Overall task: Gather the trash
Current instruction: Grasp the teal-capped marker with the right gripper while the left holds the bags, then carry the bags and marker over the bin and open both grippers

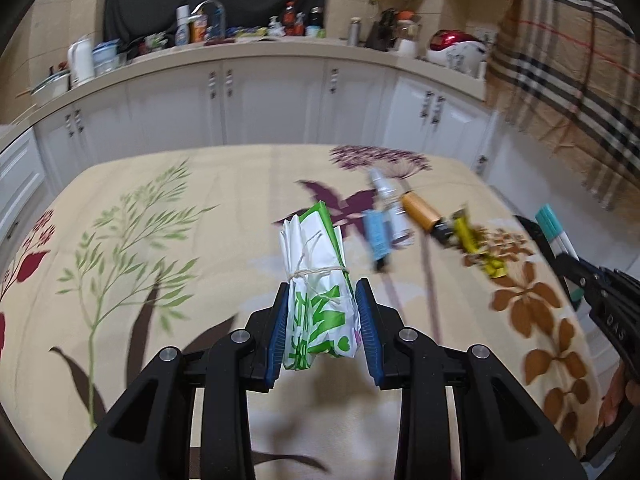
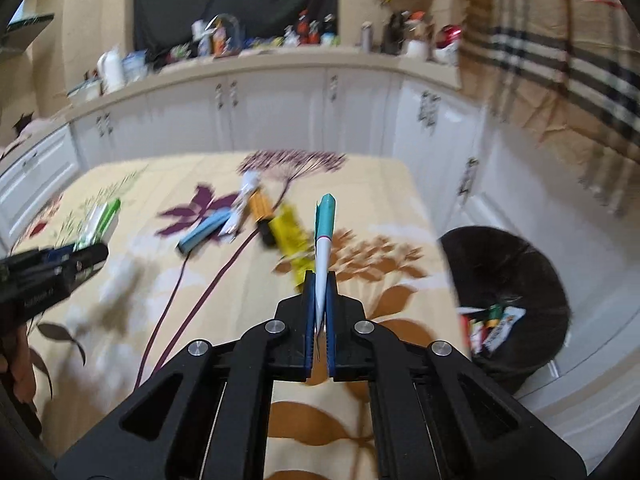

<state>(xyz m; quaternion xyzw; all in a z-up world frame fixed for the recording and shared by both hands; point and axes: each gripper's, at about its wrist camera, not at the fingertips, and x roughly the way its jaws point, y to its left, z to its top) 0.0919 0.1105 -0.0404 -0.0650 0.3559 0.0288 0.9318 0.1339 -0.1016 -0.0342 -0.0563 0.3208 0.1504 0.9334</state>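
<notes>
Floral-cloth worktop (image 2: 380, 184) beside the dark bin (image 2: 516, 264): left gripper (image 1: 322, 320) fingers clamp a tied paper bundle (image 1: 316, 280), right gripper (image 2: 320, 312) fingers pinch a teal-capped tube (image 2: 324, 240), both lifted clear for binning, more trash (image 2: 248, 216) left of the bin.

White cabinets (image 1: 272, 96) ran at twelve o'clock under cluttered counter (image 1: 256, 46); plaid curtain (image 1: 568, 80) hung at two o'clock.

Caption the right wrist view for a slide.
Right hand-held gripper shut on a teal-and-white wrapper, above the floral tablecloth, bin alongside.
</notes>
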